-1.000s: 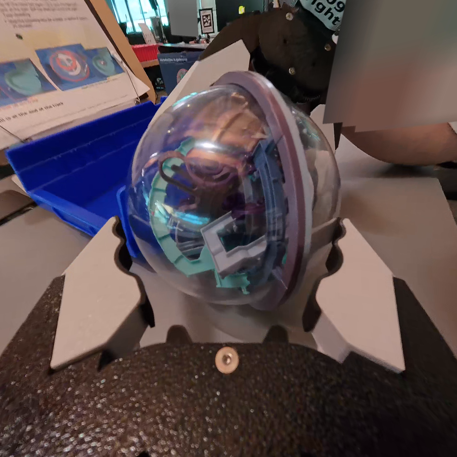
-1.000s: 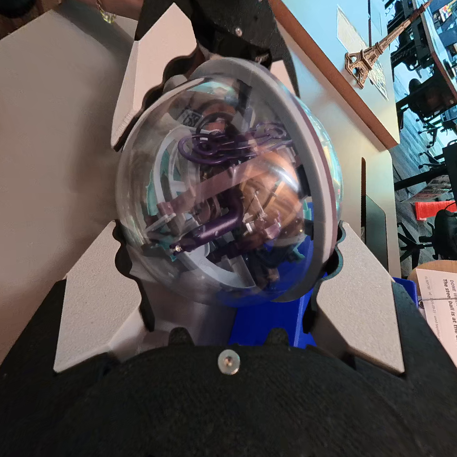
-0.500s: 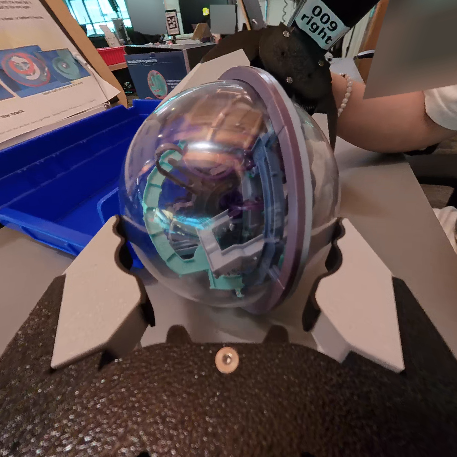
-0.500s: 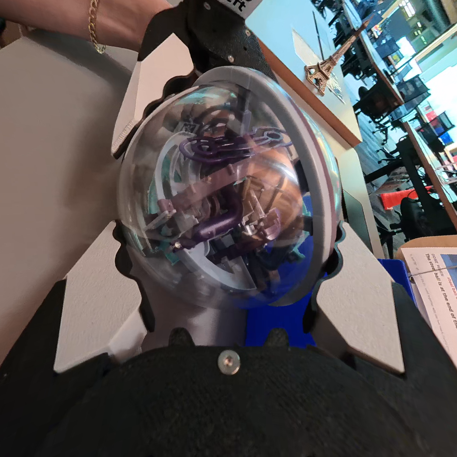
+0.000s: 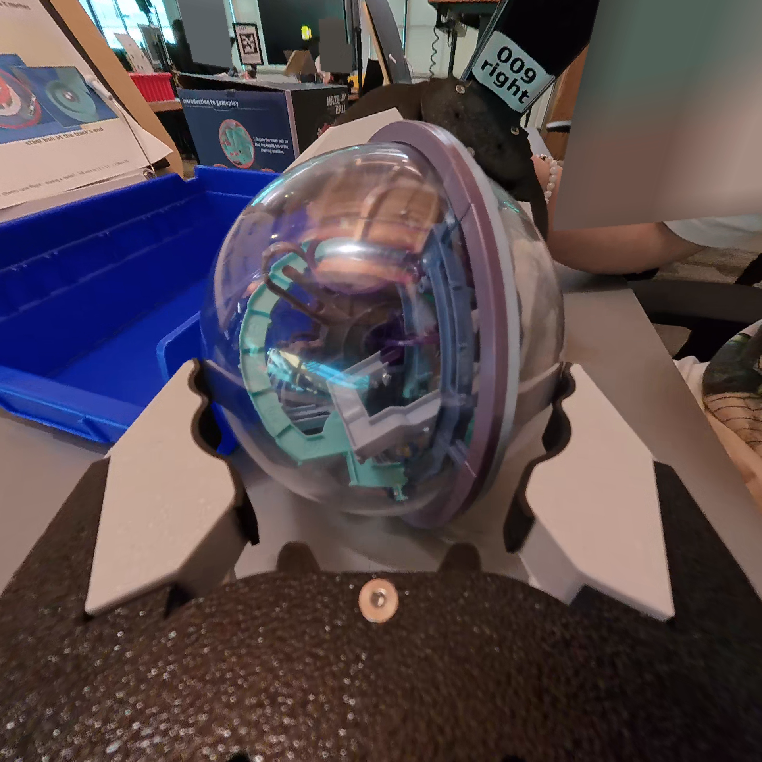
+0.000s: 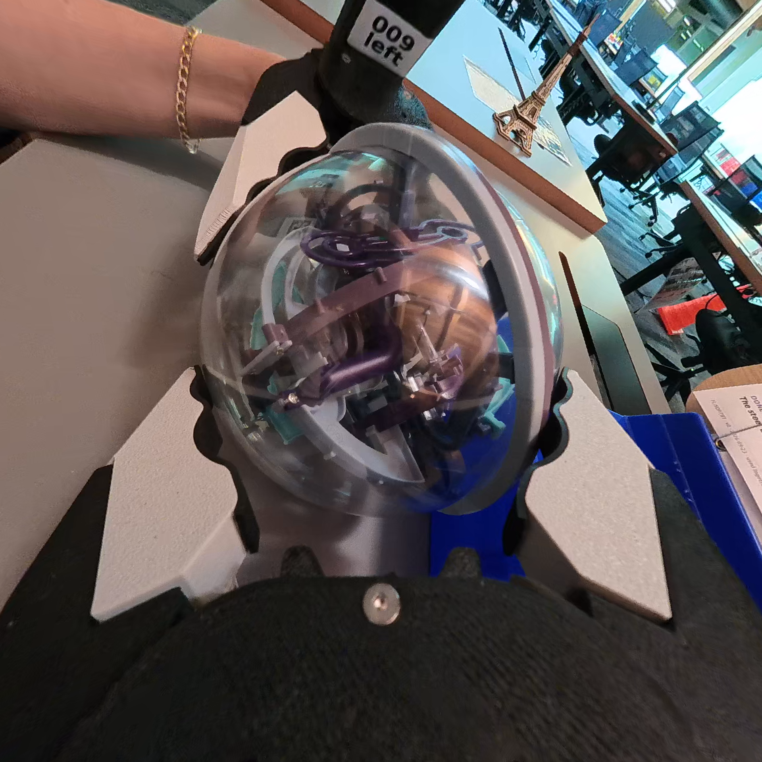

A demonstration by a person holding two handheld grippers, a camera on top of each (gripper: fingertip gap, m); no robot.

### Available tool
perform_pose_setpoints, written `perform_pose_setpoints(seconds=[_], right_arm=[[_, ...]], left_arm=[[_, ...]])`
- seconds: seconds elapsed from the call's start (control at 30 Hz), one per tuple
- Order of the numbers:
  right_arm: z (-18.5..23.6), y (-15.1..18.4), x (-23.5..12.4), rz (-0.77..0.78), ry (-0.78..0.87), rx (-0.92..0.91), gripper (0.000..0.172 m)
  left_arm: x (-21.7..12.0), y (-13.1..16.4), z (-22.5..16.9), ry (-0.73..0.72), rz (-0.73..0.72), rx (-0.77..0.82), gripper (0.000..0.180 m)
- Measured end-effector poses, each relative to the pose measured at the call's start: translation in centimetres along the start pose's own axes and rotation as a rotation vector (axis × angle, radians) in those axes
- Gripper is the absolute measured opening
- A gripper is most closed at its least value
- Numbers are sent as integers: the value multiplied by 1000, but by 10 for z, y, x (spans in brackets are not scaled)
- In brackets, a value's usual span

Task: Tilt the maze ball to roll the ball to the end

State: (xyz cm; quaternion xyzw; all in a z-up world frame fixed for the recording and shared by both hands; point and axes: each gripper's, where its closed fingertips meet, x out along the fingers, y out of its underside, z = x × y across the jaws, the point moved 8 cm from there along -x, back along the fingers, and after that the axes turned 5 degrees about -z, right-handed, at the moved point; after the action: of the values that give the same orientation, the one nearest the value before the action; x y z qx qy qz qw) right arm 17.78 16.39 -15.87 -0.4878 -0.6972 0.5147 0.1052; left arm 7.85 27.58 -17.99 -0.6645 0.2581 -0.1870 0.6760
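Note:
The maze ball (image 5: pixel 379 330) is a clear sphere with a purple-grey ring round it and teal, grey and purple tracks inside. My left gripper (image 5: pixel 381 371) is shut on it, with both pads pressed on its sides, and holds it above the grey table (image 5: pixel 618 350). My right gripper (image 6: pixel 381 377) is shut on the same maze ball (image 6: pixel 371 330) from the opposite side. Each gripper shows behind the ball in the other's view: the right one in the left wrist view (image 5: pixel 474 123), the left one in the right wrist view (image 6: pixel 350 82). I cannot make out the small rolling ball.
An open blue bin (image 5: pixel 103 288) lies on the table left of the ball; it also shows in the right wrist view (image 6: pixel 680 453). A printed sheet (image 5: pixel 62 123) and a dark box (image 5: pixel 247 132) stand behind it. A small tower model (image 6: pixel 532 103) stands on a far desk. A person's arm (image 5: pixel 618 247) is at the right.
Both grippers have tilted together with the maze ball in them. The backgrounds have shifted in both views. The ball has not shifted between the pads.

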Motion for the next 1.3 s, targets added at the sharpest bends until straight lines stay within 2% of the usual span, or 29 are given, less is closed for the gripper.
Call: perform_pose_setpoints(seconds=[0.23, 0.63, 0.87, 1.3], right_arm=[[1, -3, 3, -16, 2, -5, 155], [5, -5, -5, 22, -28, -102, 147], [8, 2, -6, 45, -30, -129, 155], [27, 4, -10, 63, 59, -259, 155]], left_arm=[[-3, 3, 2, 19, -48, -1, 155], [-4, 4, -4, 37, -34, 91, 155], [3, 1, -8, 31, 1, 151, 155], [6, 2, -22, 9, 79, 304, 155]])
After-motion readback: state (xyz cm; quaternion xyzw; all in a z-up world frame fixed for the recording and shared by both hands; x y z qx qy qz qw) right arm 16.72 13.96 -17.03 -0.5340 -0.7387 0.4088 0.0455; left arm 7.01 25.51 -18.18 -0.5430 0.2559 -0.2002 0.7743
